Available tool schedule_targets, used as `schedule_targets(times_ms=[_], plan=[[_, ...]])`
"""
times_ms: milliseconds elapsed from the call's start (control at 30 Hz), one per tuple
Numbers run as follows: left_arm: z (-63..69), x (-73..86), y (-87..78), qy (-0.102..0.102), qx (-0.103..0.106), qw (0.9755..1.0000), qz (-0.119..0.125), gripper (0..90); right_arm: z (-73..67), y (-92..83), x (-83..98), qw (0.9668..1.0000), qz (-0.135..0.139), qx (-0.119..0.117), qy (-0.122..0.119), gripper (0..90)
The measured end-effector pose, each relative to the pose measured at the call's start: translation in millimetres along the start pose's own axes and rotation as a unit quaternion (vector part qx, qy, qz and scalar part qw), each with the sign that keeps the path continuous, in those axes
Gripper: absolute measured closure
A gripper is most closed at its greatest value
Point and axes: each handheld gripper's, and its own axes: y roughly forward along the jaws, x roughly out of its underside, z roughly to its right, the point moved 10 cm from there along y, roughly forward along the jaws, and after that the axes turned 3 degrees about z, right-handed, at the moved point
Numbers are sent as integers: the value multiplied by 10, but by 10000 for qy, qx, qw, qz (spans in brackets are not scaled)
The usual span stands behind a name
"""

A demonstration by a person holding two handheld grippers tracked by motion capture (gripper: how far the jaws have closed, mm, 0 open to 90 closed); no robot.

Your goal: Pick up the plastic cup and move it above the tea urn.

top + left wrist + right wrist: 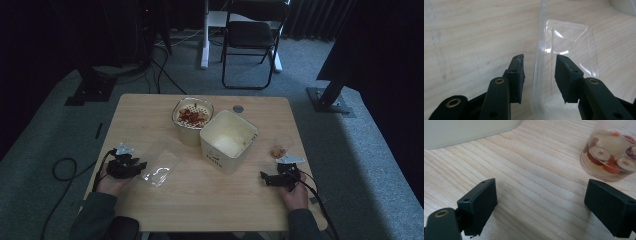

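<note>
While the high view shows the left gripper (142,165) only as a dark shape at the edge of a clear lid (159,170), the left gripper view shows its jaws part open astride the lid's (571,45) raised rim, the pads seemingly not pressing it. Only the right gripper view shows the right gripper (541,202) spread wide on bare table (531,170), with fruit slices in the cup (610,155). The cup's top is cut off there, and the tub (228,140) and bowl (192,115) look dim from above.
</note>
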Motion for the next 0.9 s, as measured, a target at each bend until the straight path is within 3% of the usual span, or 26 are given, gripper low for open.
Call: schedule_targets(times_ms=[133, 267, 300, 367, 433, 600, 633, 733, 900], plan=[[-26, 86, 42, -4, 101, 9998, -145, 668, 1, 0, 1, 10000, -1, 1, -7, 106], [-28, 10, 68, 194, 70, 9997, -158, 827, 0, 0, 0, 10000, 0, 1, -2, 107], [-25, -36, 55, 201, 123, 9997, -88, 848, 0, 0, 0, 10000, 0, 3, 2, 107], [-48, -136, 22, 236, 33, 9997, 57, 862, 1, 0, 0, 10000, -1, 3, -3, 107], [-56, -250, -43, 203, 119, 9994, 268, 866, 1, 0, 0, 10000, -1, 3, -3, 107], [-72, -548, -235, 257, 172, 9970, 708, 868, 1, 0, 0, 10000, -1, 3, -4, 107], [-72, -548, -235, 257, 172, 9970, 708, 868, 1, 0, 0, 10000, -1, 3, -4, 107], [-30, -812, -422, 354, 274, 9936, 1042, 868, 1, 0, 0, 10000, -1, 3, -4, 106], [110, -1137, -571, 502, 474, 9886, 1339, 867, 0, 0, 0, 10000, -1, 3, -2, 107]])
